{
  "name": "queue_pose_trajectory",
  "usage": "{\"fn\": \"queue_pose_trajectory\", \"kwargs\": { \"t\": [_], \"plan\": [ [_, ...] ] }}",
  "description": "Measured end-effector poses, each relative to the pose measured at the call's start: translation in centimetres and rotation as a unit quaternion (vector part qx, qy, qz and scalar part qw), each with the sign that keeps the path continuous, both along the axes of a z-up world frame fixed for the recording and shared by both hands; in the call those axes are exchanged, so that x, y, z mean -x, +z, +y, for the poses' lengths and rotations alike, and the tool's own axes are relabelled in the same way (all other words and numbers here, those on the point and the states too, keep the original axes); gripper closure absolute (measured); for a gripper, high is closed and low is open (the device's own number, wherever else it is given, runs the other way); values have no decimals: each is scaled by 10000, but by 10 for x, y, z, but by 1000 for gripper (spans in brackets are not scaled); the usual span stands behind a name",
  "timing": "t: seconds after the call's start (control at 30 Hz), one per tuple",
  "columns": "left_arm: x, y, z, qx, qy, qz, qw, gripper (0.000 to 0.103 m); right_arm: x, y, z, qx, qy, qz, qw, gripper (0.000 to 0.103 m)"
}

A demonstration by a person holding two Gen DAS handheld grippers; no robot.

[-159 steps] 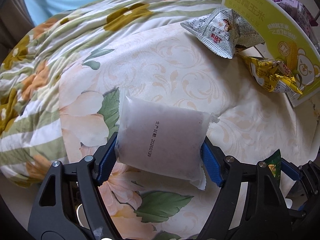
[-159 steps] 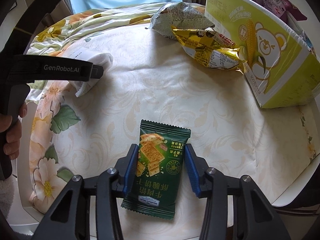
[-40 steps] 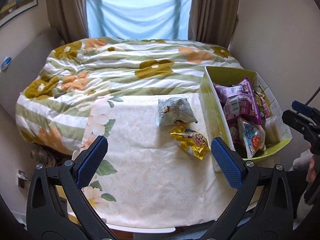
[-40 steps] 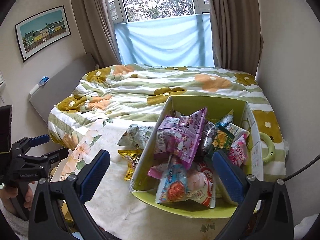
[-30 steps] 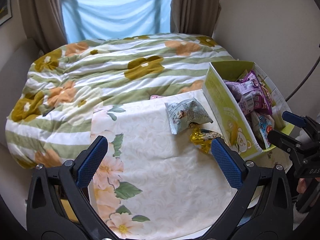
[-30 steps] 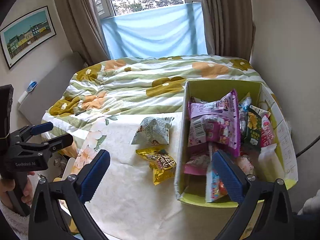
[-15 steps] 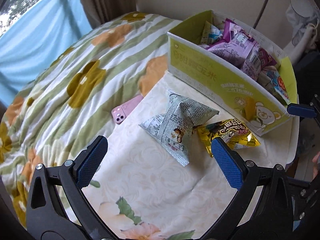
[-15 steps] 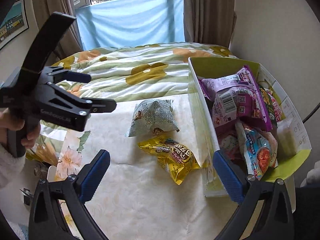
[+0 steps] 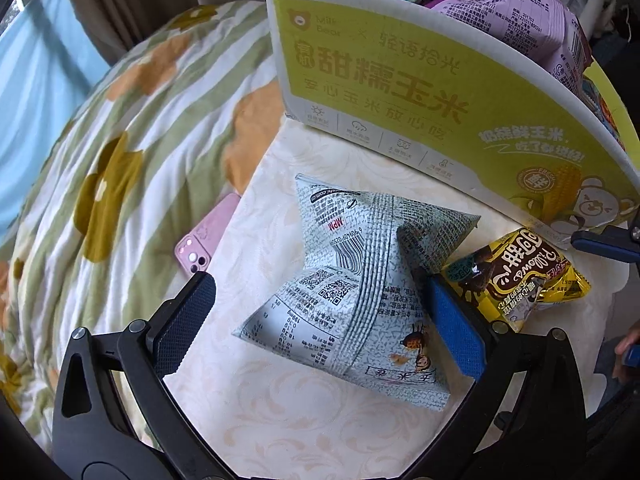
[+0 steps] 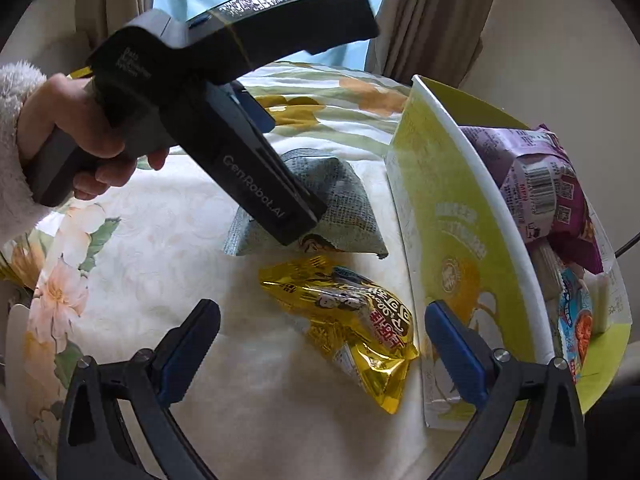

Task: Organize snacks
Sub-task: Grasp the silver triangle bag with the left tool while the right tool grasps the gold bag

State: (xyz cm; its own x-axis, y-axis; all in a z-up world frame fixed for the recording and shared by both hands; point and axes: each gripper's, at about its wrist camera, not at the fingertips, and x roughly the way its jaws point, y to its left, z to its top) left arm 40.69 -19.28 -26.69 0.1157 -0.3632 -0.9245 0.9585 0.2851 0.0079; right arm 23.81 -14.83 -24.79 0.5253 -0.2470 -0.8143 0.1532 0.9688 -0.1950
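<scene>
Left wrist view first, going from the left edge: a pink phone (image 9: 206,236) lies on the floral quilt (image 9: 120,128), just off the cream cloth (image 9: 280,420). Next comes the left gripper (image 9: 320,320), jaws spread wide around the grey printed snack bag (image 9: 360,292), which sits puffed and creased on the cloth. Its right pad sits just beside the bag's edge, the left pad apart from it. Further right lies the gold snack packet (image 9: 516,280), touching the grey bag, and behind both stands the green box (image 9: 400,92), already holding several packets.

Right wrist view shows the right gripper (image 10: 320,344) also spread, framing the gold packet, with nothing held.

A good grasp likely means lowering the left gripper so both pads meet the bag at its pinched middle seam, closing gently since the air-filled bag may slip or squash. Lifting straight up should avoid dragging the gold packet, then clear the box wall before release.
</scene>
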Motion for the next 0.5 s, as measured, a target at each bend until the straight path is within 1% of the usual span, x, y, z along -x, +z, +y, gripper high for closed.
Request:
{"fn": "queue_pose_trajectory", "kwargs": {
  "t": [0.07,0.13,0.23,0.3,0.37,0.5],
  "plan": [
    [-1,-3,-1,15,-43,123,9999,1,-5,-8,2,156,-43,20,9999,2],
    [0,-6,-4,12,-89,204,9998,1,-10,-16,0,197,-93,97,9997,6],
    [1,-11,-6,26,-145,391,9991,5,-14,-24,-5,235,-201,209,9993,7],
    [0,-12,-5,60,-93,436,9990,5,-15,-28,-9,193,-231,279,9992,10],
    [-2,-11,-3,111,-36,493,9987,9,-16,-32,-13,212,-245,344,9989,13],
    [-4,-14,6,62,27,601,9982,12,-18,-36,-13,289,-115,383,9988,13]
  ]
}}
